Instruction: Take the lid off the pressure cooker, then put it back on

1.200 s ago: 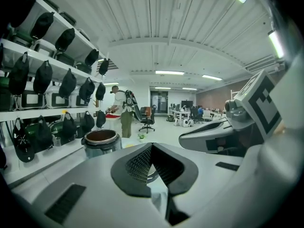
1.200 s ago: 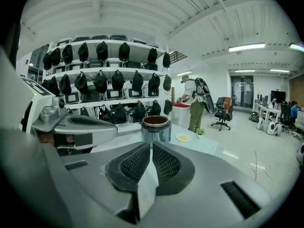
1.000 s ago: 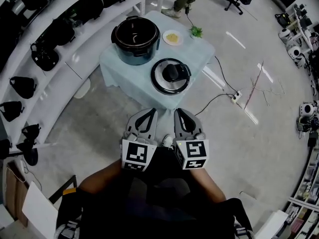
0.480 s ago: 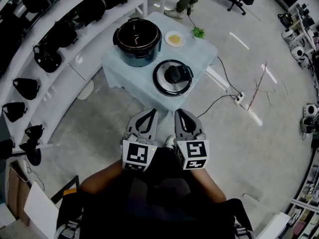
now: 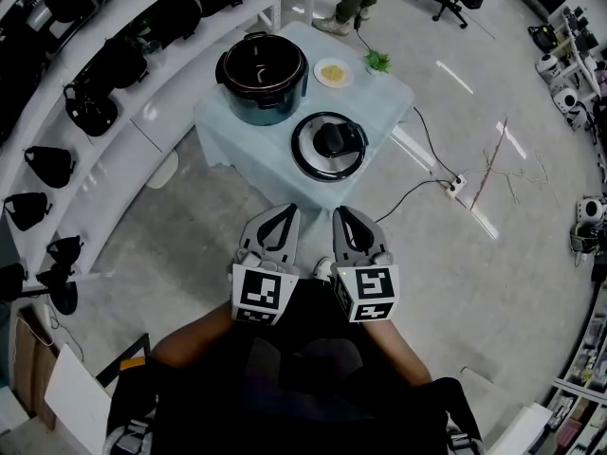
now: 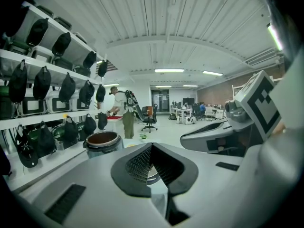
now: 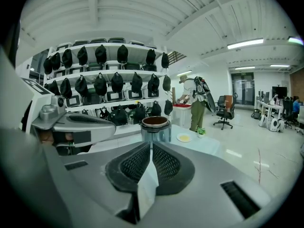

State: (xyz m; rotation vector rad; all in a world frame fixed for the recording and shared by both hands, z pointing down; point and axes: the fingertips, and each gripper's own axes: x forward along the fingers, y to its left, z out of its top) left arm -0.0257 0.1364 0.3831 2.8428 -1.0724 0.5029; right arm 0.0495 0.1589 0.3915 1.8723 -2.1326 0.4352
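Lid point(image 5: 327, 146) lies beside pressure cooker point(image 5: 262, 76); left gripper point(image 5: 284, 210) and right gripper point(image 5: 341, 211) pressed together, empty; skewed reseating could jam.

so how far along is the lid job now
Done: the lid is off and lies flat on the table beside the open cooker. In hand: nothing. The left gripper and right gripper are both shut and empty, held near the person's body, short of the table. Left: pick up the lid and set it back on the cooker.
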